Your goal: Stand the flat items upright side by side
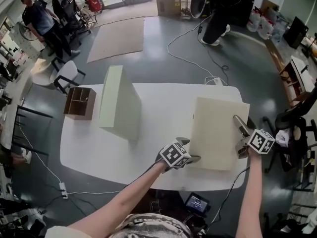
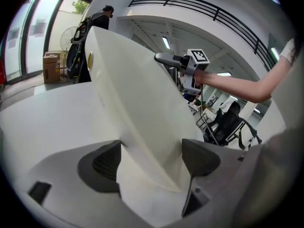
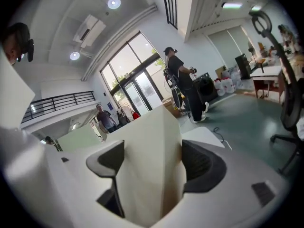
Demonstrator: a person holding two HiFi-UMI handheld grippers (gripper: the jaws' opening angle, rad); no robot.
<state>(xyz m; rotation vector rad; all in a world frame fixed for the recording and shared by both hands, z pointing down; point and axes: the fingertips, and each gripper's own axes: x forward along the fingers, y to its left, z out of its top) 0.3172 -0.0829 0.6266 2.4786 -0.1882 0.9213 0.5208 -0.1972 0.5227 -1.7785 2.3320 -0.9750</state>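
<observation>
Head view, forearms [image 1: 130,196] out, L claw [image 1: 192,158], R claw [image 1: 239,124] clamp box [image 1: 214,132]

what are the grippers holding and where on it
The cream flat box, held by both: the left gripper clamps its near left corner, and the right gripper clamps its right edge.

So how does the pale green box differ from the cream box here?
Pose: the pale green box stands upright on the white table; the cream box is tilted. Hold: no gripper touches the pale green box, while the left gripper and right gripper both clamp the cream box. Place: pale green box left of centre, cream box at the right. Both are flat, plain boxes.
</observation>
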